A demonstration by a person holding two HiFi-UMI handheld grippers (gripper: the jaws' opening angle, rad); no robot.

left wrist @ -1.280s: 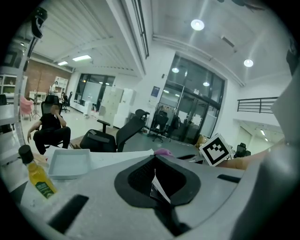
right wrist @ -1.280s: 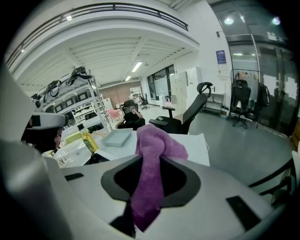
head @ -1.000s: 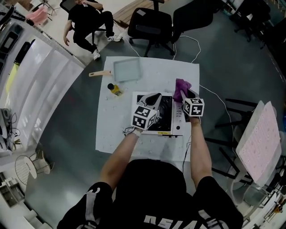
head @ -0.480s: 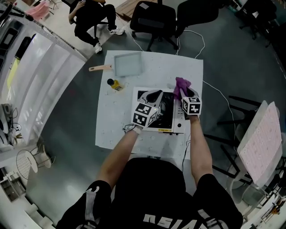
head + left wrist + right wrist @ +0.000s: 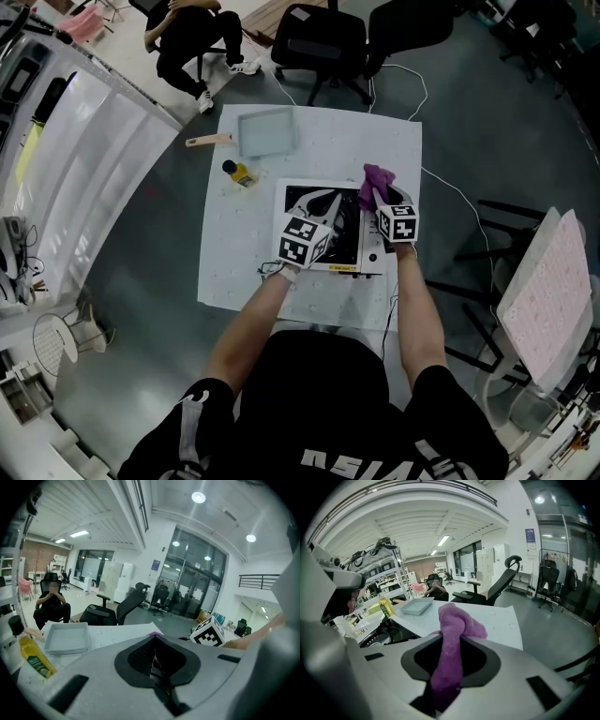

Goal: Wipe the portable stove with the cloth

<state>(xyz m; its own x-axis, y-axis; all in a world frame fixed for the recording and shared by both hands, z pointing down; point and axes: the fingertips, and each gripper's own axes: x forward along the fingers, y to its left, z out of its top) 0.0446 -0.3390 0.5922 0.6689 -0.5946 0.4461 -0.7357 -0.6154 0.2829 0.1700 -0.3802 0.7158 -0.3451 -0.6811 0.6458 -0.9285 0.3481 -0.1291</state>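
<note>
The right claw [image 5: 382,199] is clenched on the purple cloth [image 5: 376,178], bunched at the far right corner of the portable stove [image 5: 349,234], which sits toward the bench's [image 5: 244,272] right edge. The left claw [image 5: 153,648] is closed on nothing over the stove. Wiping looks barely begun, with most of the top left to do.

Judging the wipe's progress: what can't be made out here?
Head view: left gripper and right gripper cover much of the portable stove; dirt too small to see.
Right gripper view: its body hides the lower end of the cloth and any stove contact.
Head view: bottle label too small.
</note>
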